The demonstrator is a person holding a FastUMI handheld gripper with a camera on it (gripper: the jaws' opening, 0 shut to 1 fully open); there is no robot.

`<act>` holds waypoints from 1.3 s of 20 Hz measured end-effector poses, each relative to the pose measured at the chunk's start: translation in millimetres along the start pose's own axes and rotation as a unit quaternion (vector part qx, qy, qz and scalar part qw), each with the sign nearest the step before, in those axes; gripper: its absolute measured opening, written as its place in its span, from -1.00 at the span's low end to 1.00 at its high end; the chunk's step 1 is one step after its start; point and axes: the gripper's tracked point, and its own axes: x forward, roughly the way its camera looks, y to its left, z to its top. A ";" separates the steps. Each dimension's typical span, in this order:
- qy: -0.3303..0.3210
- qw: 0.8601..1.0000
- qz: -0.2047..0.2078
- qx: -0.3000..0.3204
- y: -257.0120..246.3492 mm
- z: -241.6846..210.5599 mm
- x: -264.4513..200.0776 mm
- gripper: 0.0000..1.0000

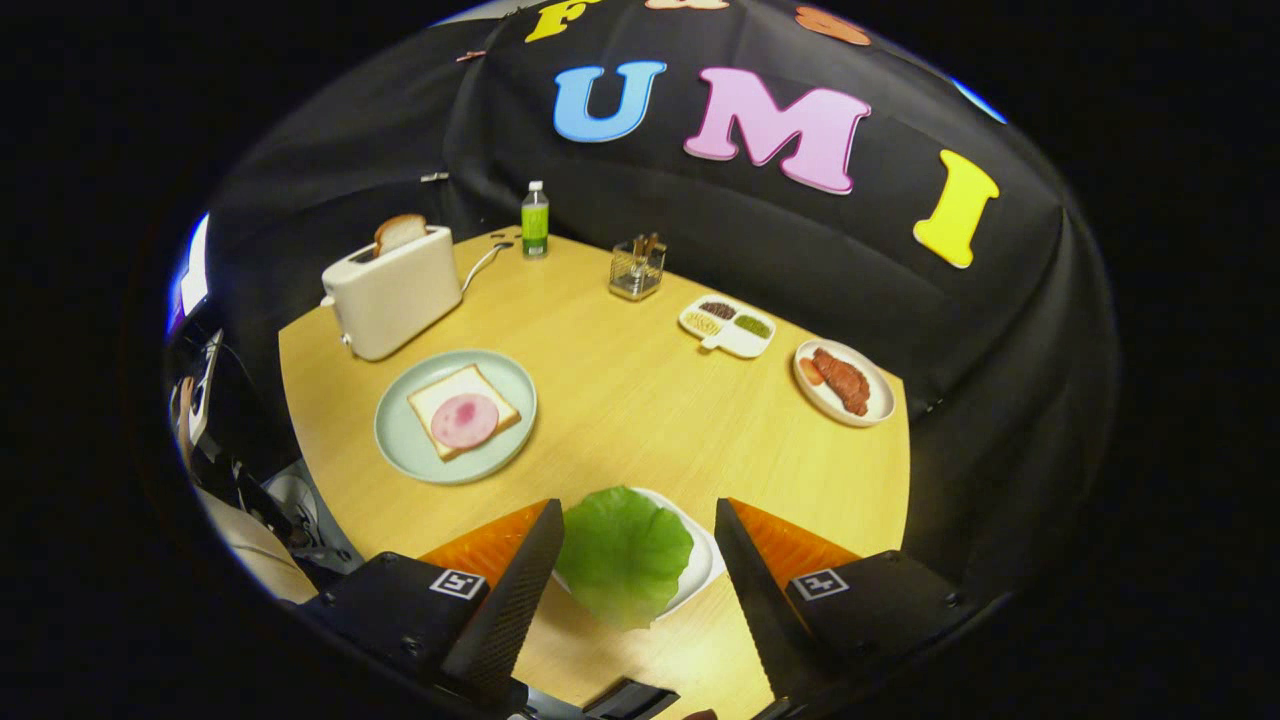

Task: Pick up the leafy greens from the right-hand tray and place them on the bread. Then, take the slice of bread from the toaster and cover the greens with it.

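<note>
Now we hold gripper (632, 560) spread around lettuce leaf (622, 568) on white tray (704, 566); we pinch gently, lift straight.

Fingers (530, 580) spread – greens (622, 555) between

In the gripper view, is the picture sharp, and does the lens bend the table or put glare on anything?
Gripper view: the table edge curves strongly from fisheye distortion; light is even, shadows soft; the toaster and the plate with bread look sharp; no strong glare; the open tool fingers flank the leafy greens, which look slightly soft at their near edge.
</note>
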 end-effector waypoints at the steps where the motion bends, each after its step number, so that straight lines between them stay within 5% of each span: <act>1: 0.016 1.000 0.007 -0.002 1.2 -10.9 7.4 0.88; 10: 0.110 0.991 0.060 0.047 7.6 -83.1 69.7 0.39; 19: 0.142 0.988 0.066 0.019 6.6 -100.9 79.5 0.31; 21: 0.137 0.988 0.067 0.009 10.9 -99.8 79.4 -0.28; 22: 0.134 0.989 0.065 0.008 10.5 -98.5 78.5 -0.78; 26: 0.121 0.991 0.050 0.008 7.0 -91.8 73.5 -0.85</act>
